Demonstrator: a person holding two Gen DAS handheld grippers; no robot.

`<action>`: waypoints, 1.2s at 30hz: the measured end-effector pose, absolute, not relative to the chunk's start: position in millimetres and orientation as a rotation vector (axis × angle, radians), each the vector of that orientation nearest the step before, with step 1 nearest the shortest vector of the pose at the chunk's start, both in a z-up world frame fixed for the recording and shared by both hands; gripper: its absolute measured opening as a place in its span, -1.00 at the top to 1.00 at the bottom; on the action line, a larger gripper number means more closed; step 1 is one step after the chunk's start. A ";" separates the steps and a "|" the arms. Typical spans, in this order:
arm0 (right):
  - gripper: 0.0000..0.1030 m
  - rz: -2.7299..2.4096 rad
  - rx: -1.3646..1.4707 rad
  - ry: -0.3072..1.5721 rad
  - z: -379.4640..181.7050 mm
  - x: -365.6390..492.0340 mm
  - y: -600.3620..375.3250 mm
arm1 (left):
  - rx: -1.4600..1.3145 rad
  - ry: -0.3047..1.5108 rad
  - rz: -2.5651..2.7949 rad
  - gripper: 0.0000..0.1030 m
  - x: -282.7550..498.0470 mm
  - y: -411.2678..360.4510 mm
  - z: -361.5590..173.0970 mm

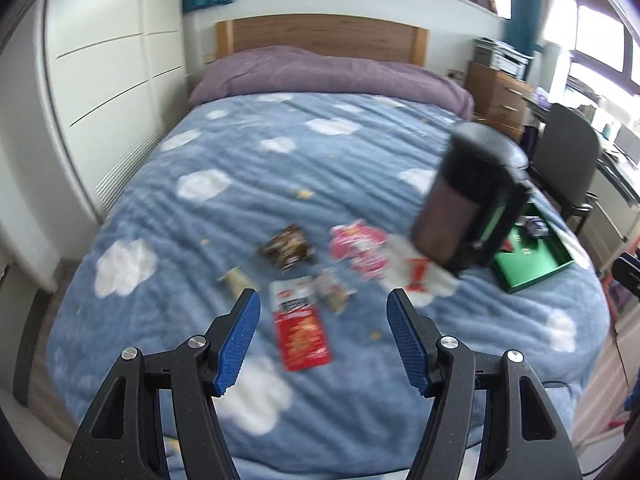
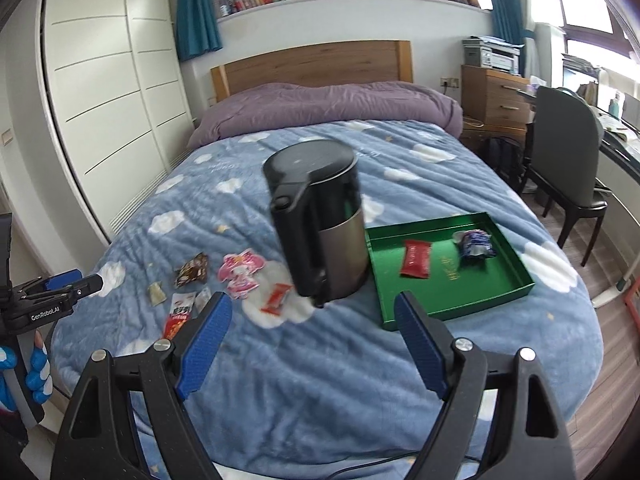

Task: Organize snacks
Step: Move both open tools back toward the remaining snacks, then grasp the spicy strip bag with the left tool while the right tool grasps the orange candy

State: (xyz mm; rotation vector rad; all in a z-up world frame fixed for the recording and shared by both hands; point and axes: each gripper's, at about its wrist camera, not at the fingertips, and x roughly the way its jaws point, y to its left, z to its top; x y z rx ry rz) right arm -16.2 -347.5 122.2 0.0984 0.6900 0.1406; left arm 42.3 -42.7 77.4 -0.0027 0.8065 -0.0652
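Loose snack packets lie scattered on the blue cloud-print bed (image 2: 320,380), left of a green tray (image 2: 516,292) that already holds a red packet (image 2: 417,264) and a blue-and-white wrapped snack (image 2: 474,243). Still outside the tray are a long red packet (image 1: 302,330), a dark brown packet (image 1: 286,246), a pink packet (image 1: 360,248), a small orange-red sweet (image 1: 416,276) and a pale little packet (image 1: 332,290). A black electric kettle (image 2: 320,224) stands between this group and the tray, touching or just beside the tray's near-left corner. The packets look light, thin and crinkly, probably slippery foil, lying flat on soft plush that will give under pressure; a pinch across a crimped end or a raised edge seems the safest hold, since a flat face offers little to catch. The left gripper (image 1: 322,320) hangs above the foot of the bed, tilted down toward the red packet, its jaws apart with nothing between them. The right gripper (image 2: 314,320) is pitched down likewise, aimed between kettle and tray, jaws open and empty. The kettle may obstruct a straight carry to the tray.
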 end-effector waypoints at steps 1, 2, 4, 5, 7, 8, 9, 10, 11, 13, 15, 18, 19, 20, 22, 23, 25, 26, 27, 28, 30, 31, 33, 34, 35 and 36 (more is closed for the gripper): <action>-1.00 0.153 0.100 0.700 117.2 -13.9 -340.1 | -0.009 0.816 -0.052 -0.16 42.4 -34.7 71.6; -1.00 0.156 0.099 0.707 114.0 -12.2 -335.4 | -0.026 0.832 -0.041 -0.16 43.4 -24.9 63.1; -1.00 0.165 0.093 0.727 103.3 -7.6 -324.4 | -0.046 0.855 -0.023 -0.16 44.8 -11.5 50.0; -1.00 0.168 0.088 0.735 97.7 -5.8 -318.7 | -0.054 0.867 -0.013 -0.16 46.2 -5.7 43.2; -1.00 0.168 0.080 0.755 83.7 0.7 -307.2 | -0.072 0.896 0.003 -0.16 49.6 3.3 26.2; -1.00 0.169 0.080 0.764 78.5 3.1 -304.2 | -0.077 0.909 0.007 -0.16 50.8 7.0 19.0; -1.00 0.172 0.081 0.778 71.0 6.7 -299.8 | -0.081 0.924 0.010 -0.16 51.8 9.4 10.6; -1.00 0.174 0.082 0.792 64.1 9.8 -296.2 | -0.084 0.938 0.009 -0.16 52.3 11.2 2.4; -1.00 0.175 0.081 0.806 57.4 12.7 -292.2 | -0.083 0.949 0.008 -0.16 53.3 11.4 -4.5; -1.00 0.182 0.081 0.833 44.0 19.8 -285.2 | -0.072 0.969 0.008 -0.16 56.1 9.0 -17.6; -1.00 0.184 0.088 0.858 30.9 28.2 -279.5 | -0.065 0.991 0.000 -0.16 60.8 6.4 -30.6; -1.00 0.181 0.102 0.891 14.0 42.5 -271.8 | -0.067 1.018 -0.015 -0.16 69.8 1.3 -46.5; -1.00 0.178 0.100 0.899 9.4 47.0 -269.3 | -0.071 1.026 -0.020 -0.16 73.5 -0.5 -51.6; -1.00 0.175 0.097 0.909 3.0 52.7 -265.9 | -0.074 1.032 -0.023 -0.16 76.7 -2.2 -55.1; -1.00 0.168 0.096 0.928 -7.8 63.1 -260.6 | -0.078 1.047 -0.030 -0.16 85.1 -5.6 -63.8; -1.00 0.164 0.097 0.934 -11.5 66.8 -259.4 | -0.081 1.056 -0.033 -0.16 89.1 -7.0 -67.9; -1.00 0.151 0.108 0.949 -22.5 78.7 -254.6 | -0.089 1.072 -0.046 -0.16 98.2 -10.3 -75.9; -1.00 0.148 0.111 0.955 -26.5 83.1 -252.8 | -0.086 1.077 -0.052 -0.16 102.3 -12.8 -79.2; -1.00 0.143 0.111 0.962 -31.9 89.2 -249.4 | -0.082 1.082 -0.056 -0.16 107.0 -15.1 -82.8; -1.00 0.137 0.105 0.967 -37.1 95.5 -245.1 | -0.078 1.088 -0.060 -0.16 111.3 -17.8 -86.7; -1.00 0.128 0.098 0.976 -44.7 105.1 -238.3 | -0.079 1.104 -0.069 -0.16 121.2 -21.9 -95.4; -1.00 0.124 0.095 0.980 -48.4 109.8 -235.2 | -0.084 1.111 -0.073 -0.16 124.5 -23.1 -98.5; -1.00 0.107 0.091 0.985 -56.8 121.2 -229.3 | -0.088 1.123 -0.083 -0.16 131.9 -24.9 -105.7; -1.00 0.102 0.093 0.988 -59.5 125.2 -227.9 | -0.088 1.127 -0.082 -0.16 134.9 -25.2 -108.4; -1.00 0.092 0.097 0.993 -63.7 131.7 -226.2 | -0.089 1.132 -0.081 -0.16 137.8 -24.8 -111.0; -1.00 0.087 0.100 0.998 -65.7 135.9 -225.3 | -0.096 1.138 -0.082 -0.16 141.0 -24.3 -114.1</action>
